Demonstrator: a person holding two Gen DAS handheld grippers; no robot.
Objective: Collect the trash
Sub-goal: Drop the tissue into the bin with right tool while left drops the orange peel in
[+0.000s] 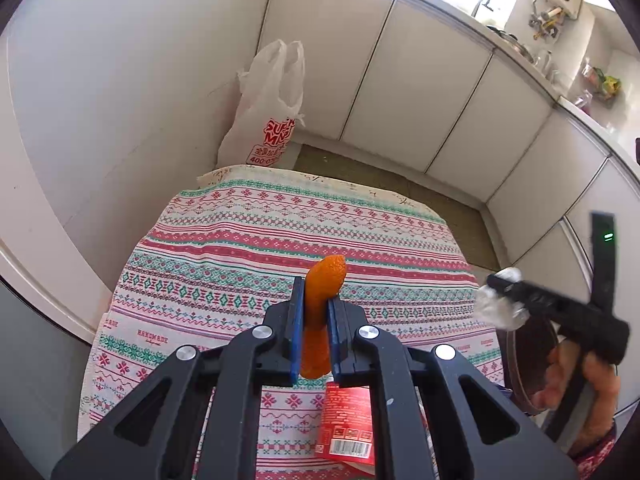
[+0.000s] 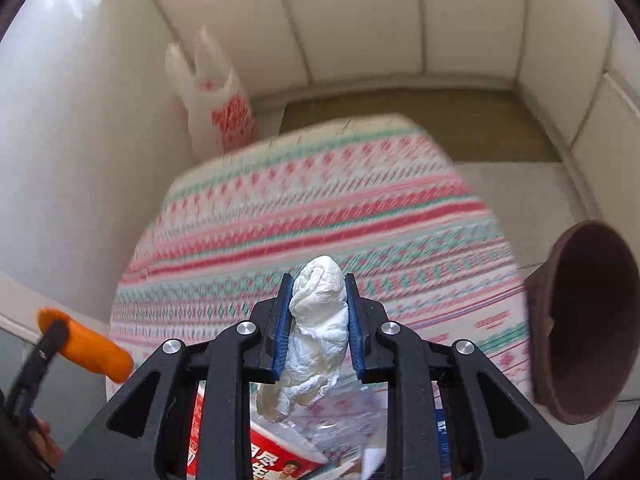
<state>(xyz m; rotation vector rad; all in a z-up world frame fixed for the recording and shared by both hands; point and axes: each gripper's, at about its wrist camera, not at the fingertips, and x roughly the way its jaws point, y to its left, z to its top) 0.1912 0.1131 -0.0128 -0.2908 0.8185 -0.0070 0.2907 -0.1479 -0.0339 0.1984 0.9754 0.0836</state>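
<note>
Two grippers, each gripping one piece of trash: my left gripper is clamped on an orange peel, my right gripper has just closed on a crumpled white tissue. Low in both frames I see one red packet on the patterned tablecloth. One brown bin sits at the right edge; I cannot tell its contents. Farther up, one white plastic bag stands on the floor against the wall, beside white cabinets.
</note>
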